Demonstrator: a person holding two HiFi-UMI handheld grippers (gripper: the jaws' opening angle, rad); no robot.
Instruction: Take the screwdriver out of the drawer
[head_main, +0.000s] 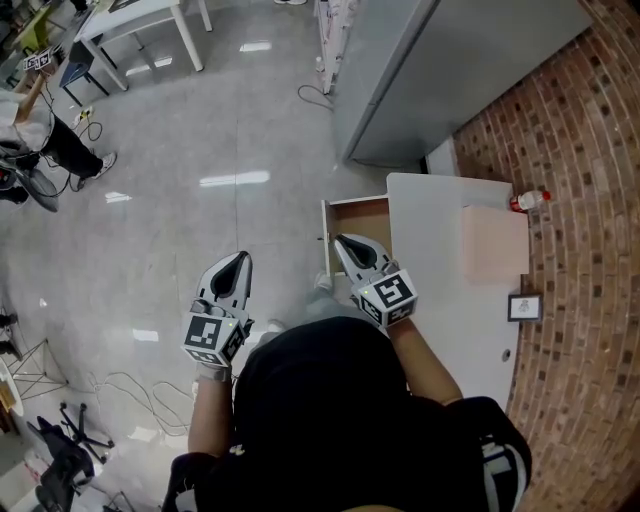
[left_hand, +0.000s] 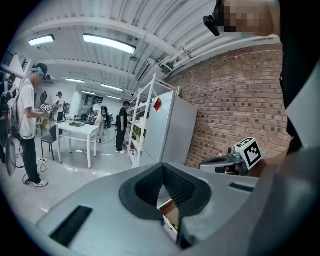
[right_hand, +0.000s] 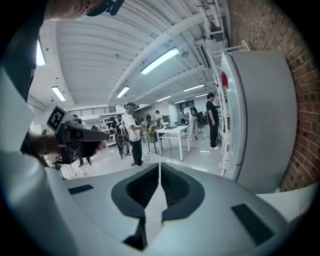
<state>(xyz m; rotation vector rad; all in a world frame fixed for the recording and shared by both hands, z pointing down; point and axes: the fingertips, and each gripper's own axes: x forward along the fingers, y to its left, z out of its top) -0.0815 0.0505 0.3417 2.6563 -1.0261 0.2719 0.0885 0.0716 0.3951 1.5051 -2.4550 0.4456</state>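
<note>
Grey floor (head_main: 200, 120); drawer (head_main: 362, 212) apparently open; left hand-held gripper (head_main: 238, 262), right hand-held gripper (head_main: 347, 245) closed, empty.

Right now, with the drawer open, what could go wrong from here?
1. The right gripper is shut, its tip over the open drawer; going in like that could knock the drawer's wall, and it cannot grasp.
2. No screwdriver shows in the drawer from the head view, so the reach may be blind.
3. Cables on the floor at your left could snag a foot.

Head view, overhead, and left gripper view share the drawer (head_main: 362, 212).
</note>
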